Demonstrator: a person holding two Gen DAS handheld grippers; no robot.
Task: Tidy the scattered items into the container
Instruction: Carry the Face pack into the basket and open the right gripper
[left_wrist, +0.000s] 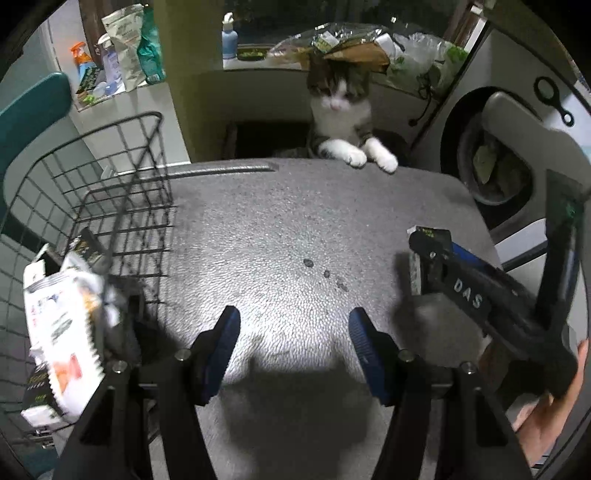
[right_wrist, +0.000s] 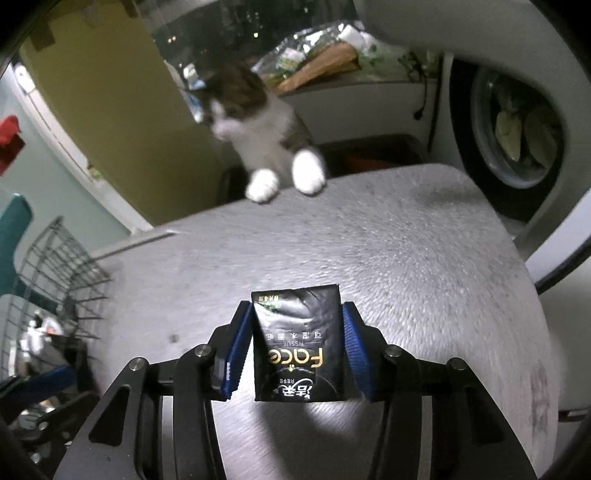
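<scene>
Beside the wire basket (left_wrist: 110, 192), left jaws gape over bare table (left_wrist: 295, 221); right jaws pinch the tissue pack (right_wrist: 297, 347).

- The desk (left_wrist: 295, 229) has a grey, pebbled, matt top.
- The basket (left_wrist: 110, 192) is thin dark wire mesh.
- The tissue pack (right_wrist: 299, 343) is wrapped in glossy, creased black film with gold print.
- The snack bag (left_wrist: 62, 332) in the basket is crinkled white foil-like wrap.
- The hand-held gripper fingers (left_wrist: 225, 347) carry ribbed blue pads on matt black plastic.
</scene>
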